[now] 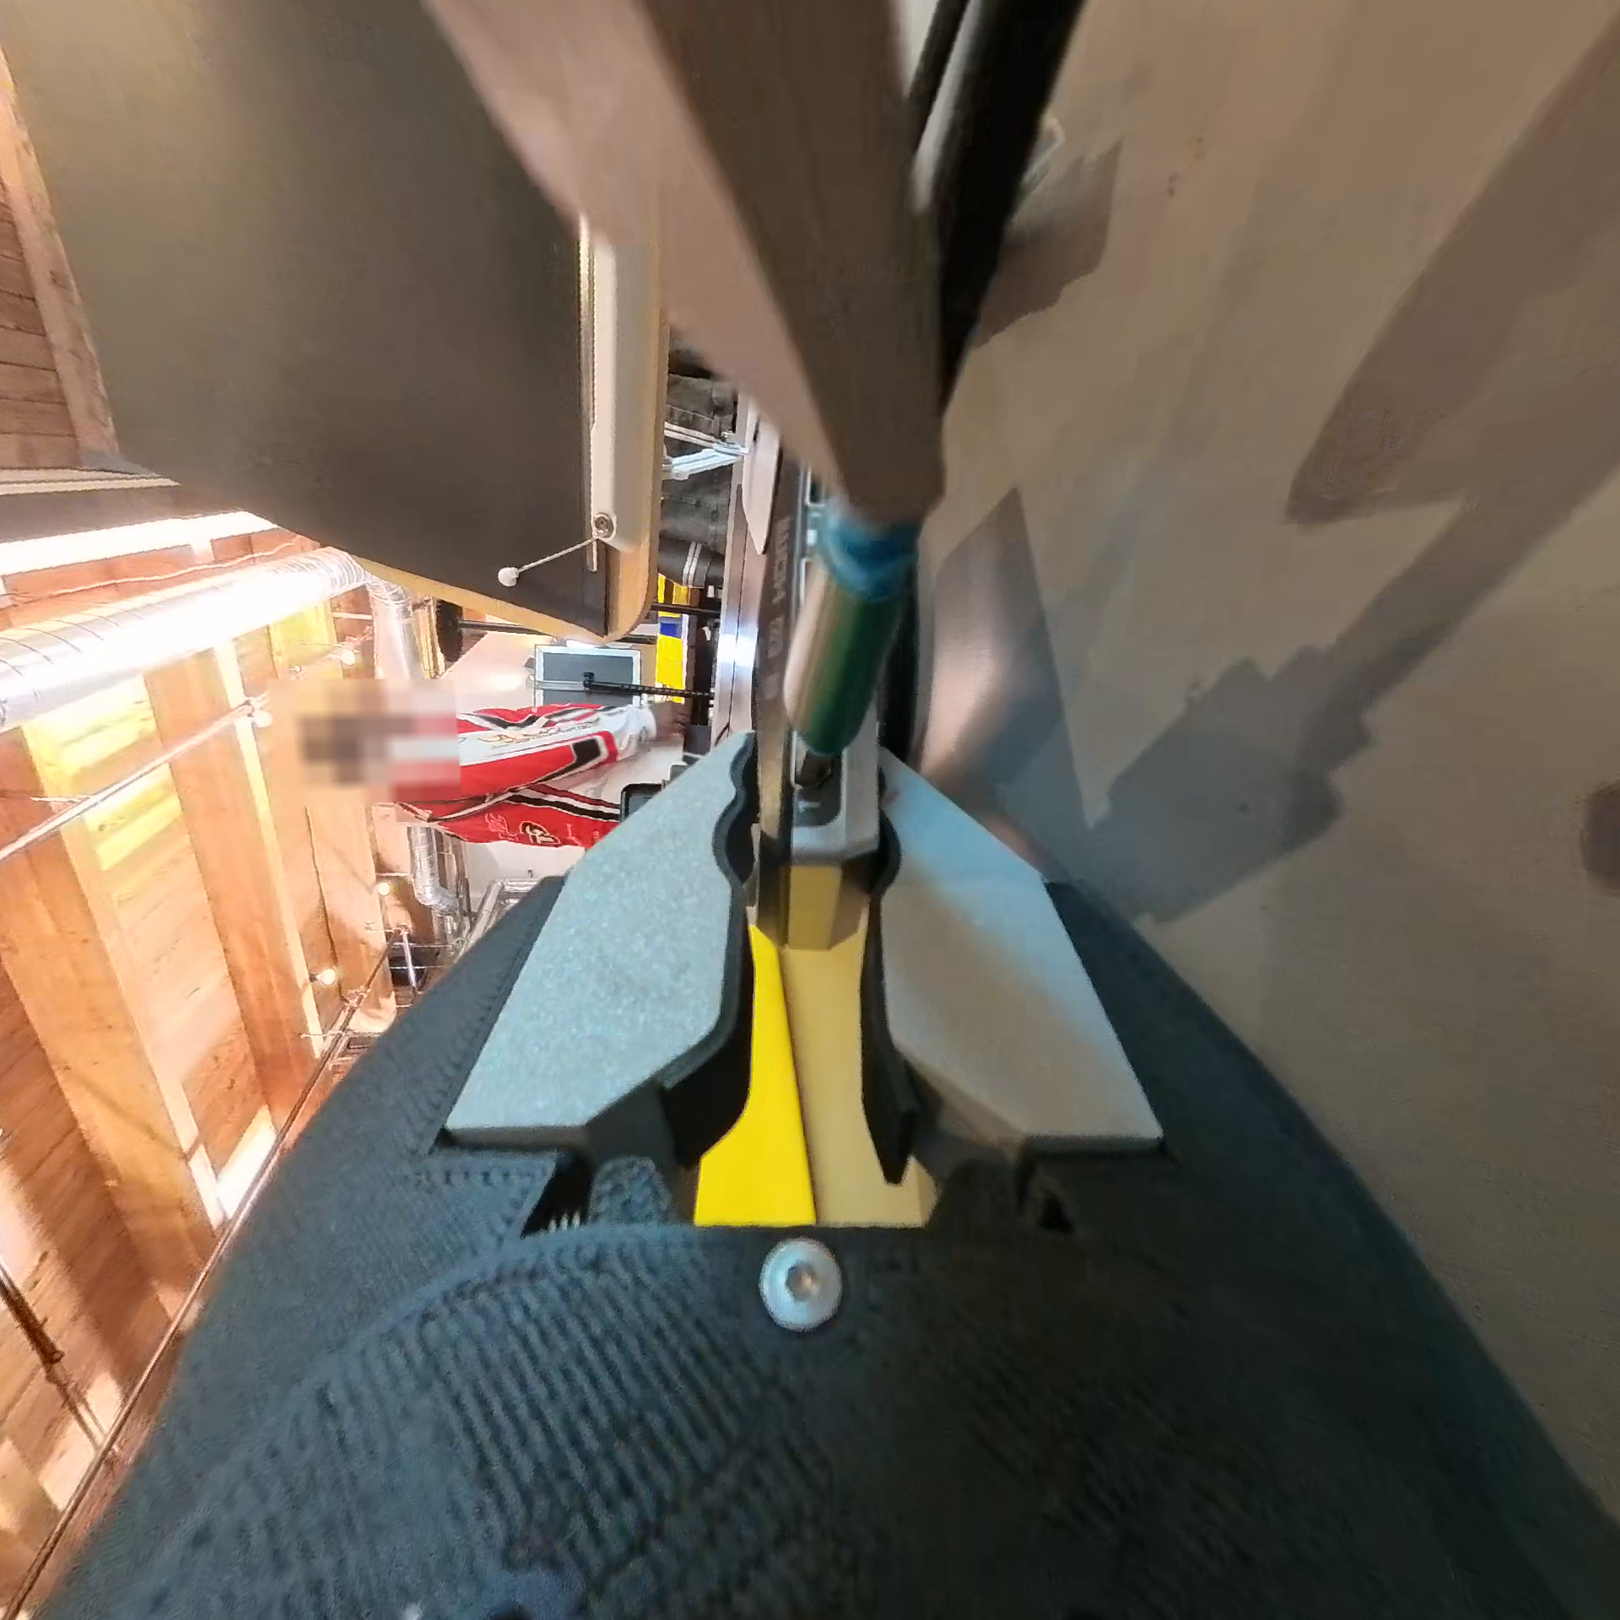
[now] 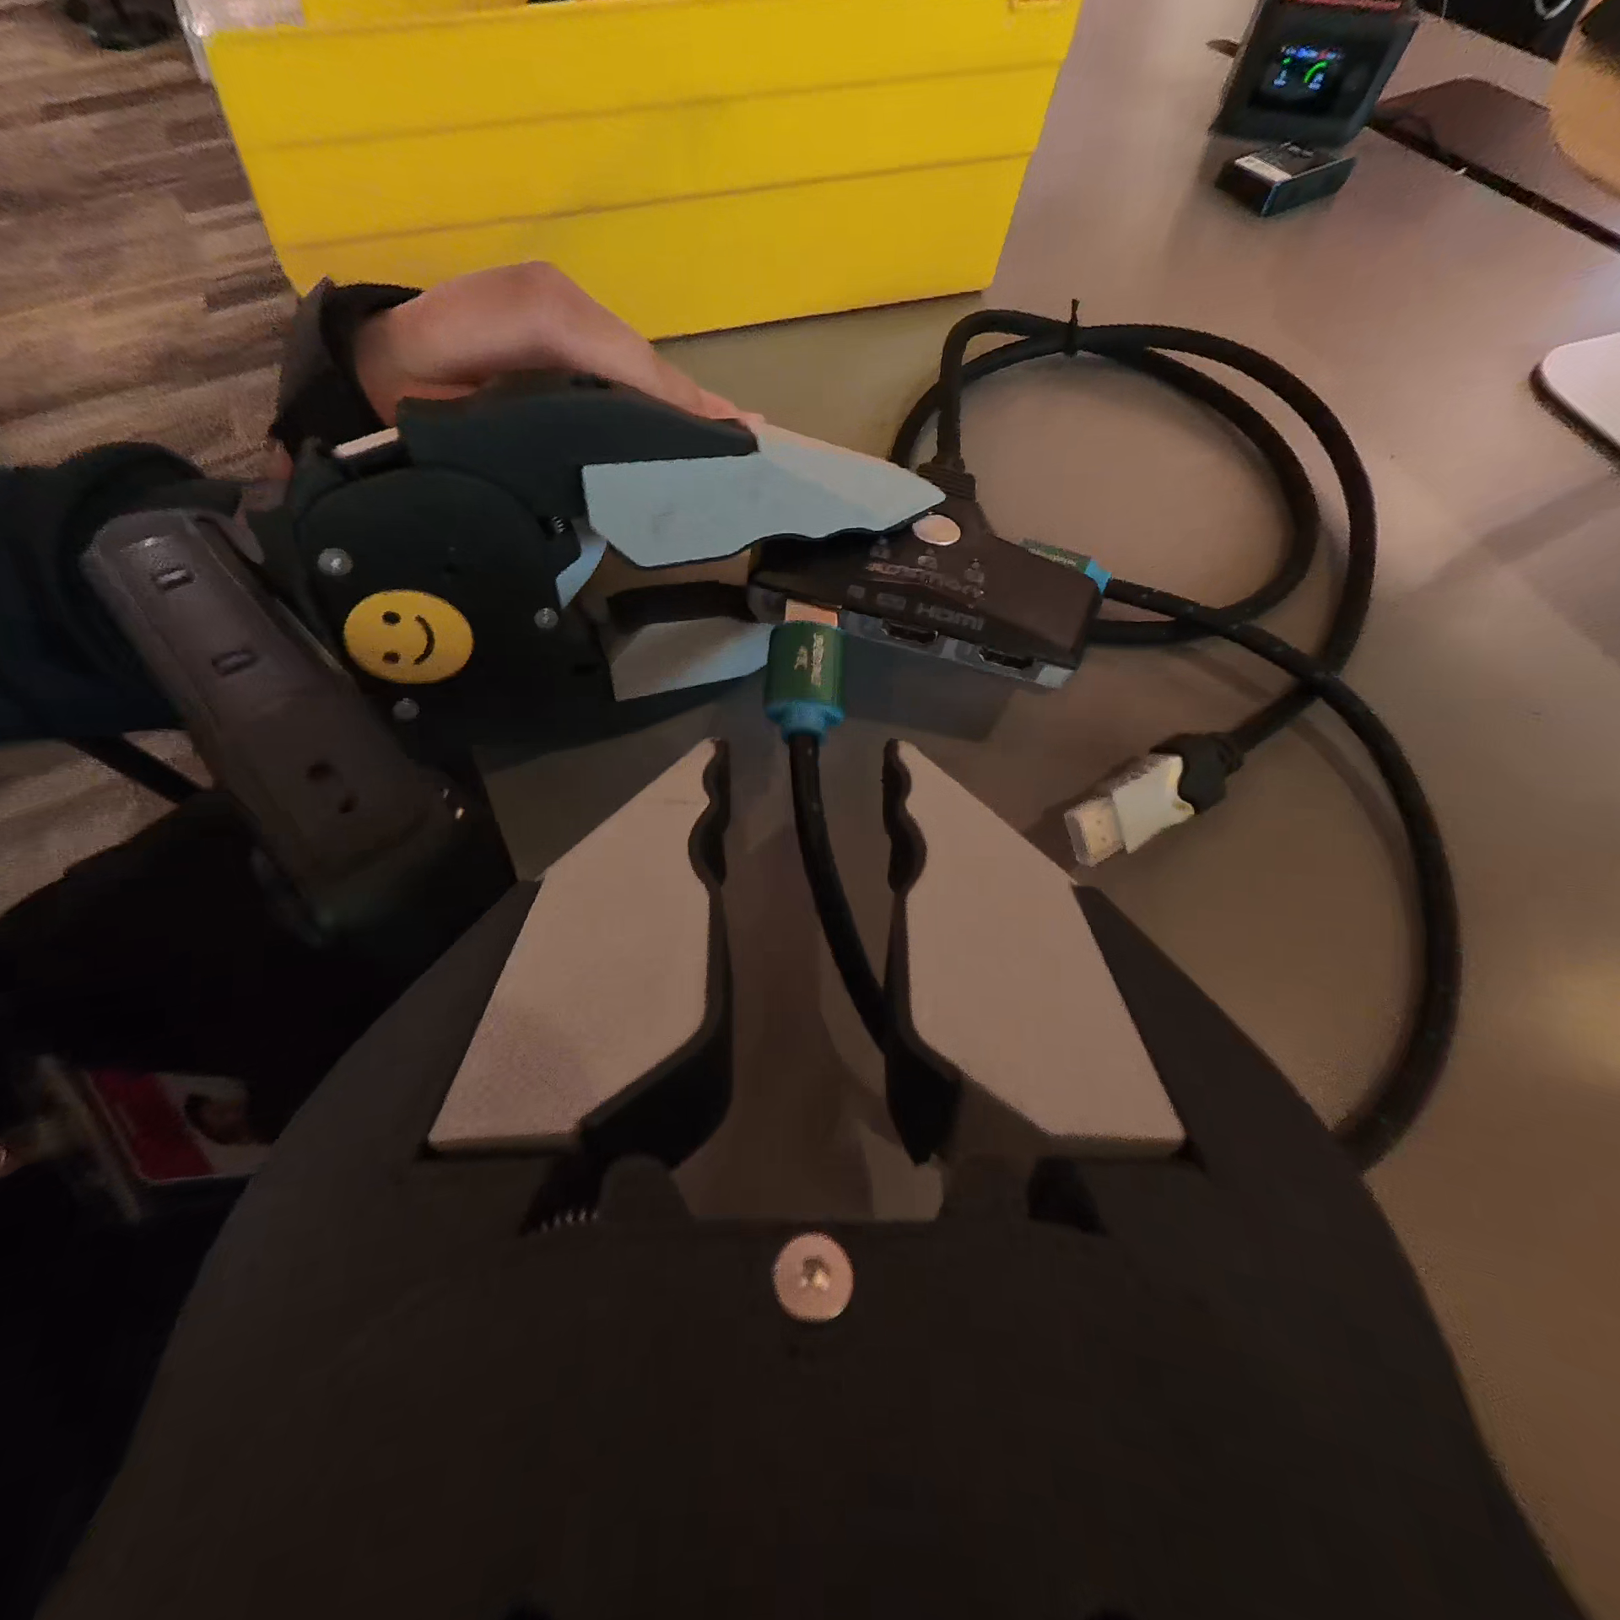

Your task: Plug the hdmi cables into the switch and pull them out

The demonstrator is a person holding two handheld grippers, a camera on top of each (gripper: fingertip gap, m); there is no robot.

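Two grippers work at one black HDMI switch [image 2: 929, 596] on the grey worktop [image 2: 1315, 491]: the left gripper [image 2: 754, 570], turned on its side, has its jaws clamped on the switch's near-left end, while the right gripper [image 2: 802, 754] holds its jaws apart, empty, astride a black cable [image 2: 833, 885]. That cable's green plug [image 2: 802, 666] sits in the leftmost front port of the switch, and a second green plug [image 2: 1056, 557] is seated at the right end. Farther out, a white-tipped plug [image 2: 1131, 811] lies loose on the worktop among black cable loops, with a yellow box [image 2: 631, 149] behind.
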